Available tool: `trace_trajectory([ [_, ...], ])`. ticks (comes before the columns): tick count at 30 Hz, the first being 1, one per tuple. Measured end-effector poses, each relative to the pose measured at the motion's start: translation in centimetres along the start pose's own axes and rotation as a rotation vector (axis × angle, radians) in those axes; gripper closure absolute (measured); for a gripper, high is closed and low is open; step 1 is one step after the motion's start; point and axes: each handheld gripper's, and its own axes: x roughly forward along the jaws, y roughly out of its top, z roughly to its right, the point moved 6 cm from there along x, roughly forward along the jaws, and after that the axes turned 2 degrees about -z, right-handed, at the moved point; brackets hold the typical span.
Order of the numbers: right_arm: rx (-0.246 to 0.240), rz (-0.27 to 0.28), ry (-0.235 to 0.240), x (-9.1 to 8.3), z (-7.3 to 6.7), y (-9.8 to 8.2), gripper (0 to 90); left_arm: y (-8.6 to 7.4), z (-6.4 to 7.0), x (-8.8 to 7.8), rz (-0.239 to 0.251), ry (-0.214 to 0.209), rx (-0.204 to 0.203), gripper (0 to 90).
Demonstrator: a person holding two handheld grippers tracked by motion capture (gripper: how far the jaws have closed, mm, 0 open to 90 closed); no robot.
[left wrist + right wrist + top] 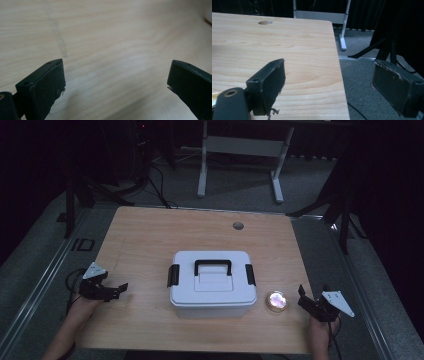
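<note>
Item: white box (pixel 212 285) with a black handle (pixel 213 266) on its lid and a black latch at each end, left latch (pixel 173 275) and right latch (pixel 250 274). It stands on the wooden table (pixel 150 240), near the middle and toward the person's edge. Lid looks down and both latches look fastened, though the dim light leaves this uncertain

Item: small round shiny object (pixel 276 301), just right of the box, apart from it. What it is cannot be told

Item: left gripper (pixel 114 291), well left of the box, low over the table. Jaws stand wide apart with nothing between them; the left gripper view has bare wood in the gap

Item: right gripper (pixel 306 304), well right of the box, at the table's right edge, beyond the round object. Jaws apart and empty; in the right gripper view (pixel 329 85) one jaw hangs over the table and the other over the carpet

Item: round hole (pixel 238 225) in the table, behind the box

Risks, as judged:
- a sweep of the right gripper toward the box may knock the round object, which lies in its path
- a push on one latch alone may slide or turn the box, as nothing braces it
- a lift by the handle with a latch loose may let the lid come away
</note>
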Motion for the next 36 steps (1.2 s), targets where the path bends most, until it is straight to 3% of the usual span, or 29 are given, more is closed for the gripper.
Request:
trace_trajectory([
  [3, 0.001, 0.0, 0.005, 0.0, 0.0, 0.0, 11.1, -0.1, 0.4, -0.1, -0.042, -0.048, 0.07, 0.9],
  [12, 0.0, -0.005, 0.018, 0.0, -0.1, 0.0, 11.2, -0.1, 0.7, -0.7, -0.104, -0.09, 0.179, 0.9],
  [13, -0.002, -0.006, 0.017, 0.0, -0.1, 0.0, 11.1, -0.3, 1.0, -0.9, -0.148, -0.11, 0.241, 0.9],
  [15, -0.005, -0.007, 0.021, 0.0, -0.1, 0.0, 11.2, -0.4, 1.2, -1.0, -0.175, -0.13, 0.276, 1.0],
  [18, -0.005, -0.009, 0.025, 0.0, -0.2, 0.0, 11.2, -0.4, 1.4, -1.2, -0.21, -0.148, 0.298, 1.0],
  [22, -0.008, -0.013, 0.03, 0.0, -0.2, 0.0, 11.2, -0.6, 1.6, -1.6, -0.283, -0.19, 0.372, 1.0],
  [26, -0.012, -0.016, 0.032, 0.0, -0.3, -0.1, 11.2, -0.6, 1.8, -2.0, -0.326, -0.227, 0.398, 0.9],
  [27, -0.012, -0.016, 0.033, 0.0, -0.3, -0.1, 11.2, -0.7, 1.9, -2.2, -0.355, -0.245, 0.432, 0.9],
  [28, -0.012, -0.016, 0.033, 0.0, -0.3, -0.1, 11.2, -0.7, 1.9, -2.2, -0.355, -0.245, 0.432, 0.9],
  [29, -0.013, -0.016, 0.034, 0.0, -0.3, -0.1, 11.2, -0.8, 2.1, -2.4, -0.393, -0.252, 0.461, 0.9],
  [36, -0.021, -0.021, 0.036, 0.1, -0.4, -0.1, 11.2, -0.9, 2.4, -3.2, -0.48, -0.283, 0.509, 0.9],
])
